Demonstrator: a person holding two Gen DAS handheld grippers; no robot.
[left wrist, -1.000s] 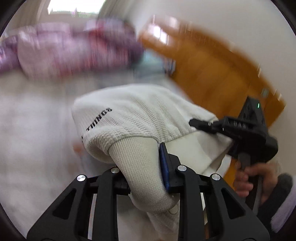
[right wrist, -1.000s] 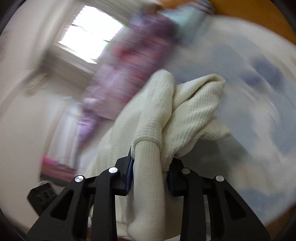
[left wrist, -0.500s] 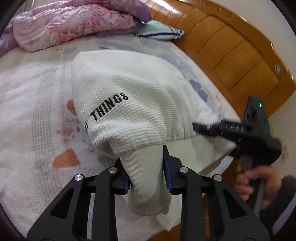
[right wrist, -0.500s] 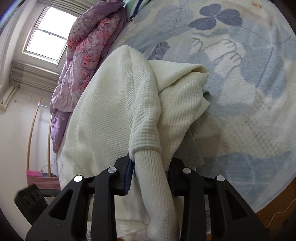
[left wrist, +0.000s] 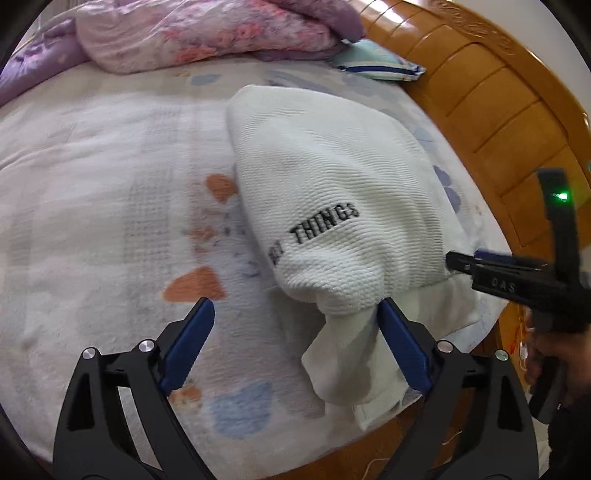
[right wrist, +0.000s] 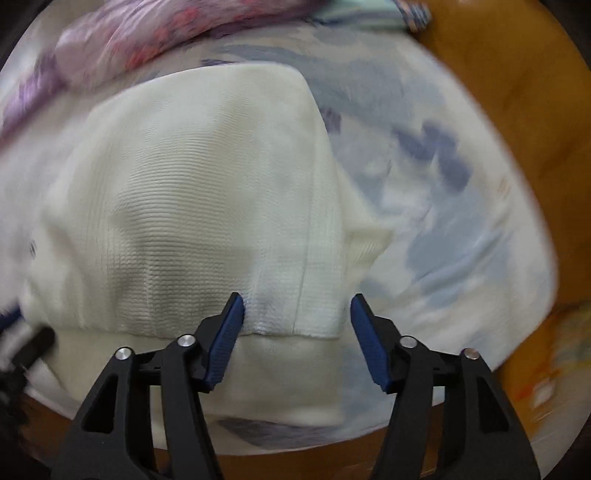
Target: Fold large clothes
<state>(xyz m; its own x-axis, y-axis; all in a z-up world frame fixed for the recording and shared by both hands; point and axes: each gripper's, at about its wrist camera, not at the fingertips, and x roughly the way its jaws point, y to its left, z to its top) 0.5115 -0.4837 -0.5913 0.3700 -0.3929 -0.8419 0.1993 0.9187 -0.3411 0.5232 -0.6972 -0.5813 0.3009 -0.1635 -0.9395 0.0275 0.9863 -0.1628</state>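
A cream ribbed sweater (left wrist: 332, 199) with black lettering "THINGS" lies folded on the bed, its ribbed hem hanging over the near bed edge. My left gripper (left wrist: 293, 317) is open and empty, its right finger touching the hem. The right gripper shows at the right of the left wrist view (left wrist: 480, 266), at the sweater's right edge. In the right wrist view the sweater (right wrist: 207, 199) fills the middle and my right gripper (right wrist: 297, 314) is open just above its near hem, holding nothing.
A pink and purple floral duvet (left wrist: 207, 33) is bunched at the head of the bed. A light blue pillow (left wrist: 373, 62) lies by the wooden headboard (left wrist: 491, 92). The patterned bedsheet (left wrist: 103, 192) stretches left of the sweater. The bed's wooden edge (right wrist: 295, 458) runs below the grippers.
Both grippers have let go of the sweater's ribbed hem and opened. The sweater now lies flat on the bed instead of being held up.
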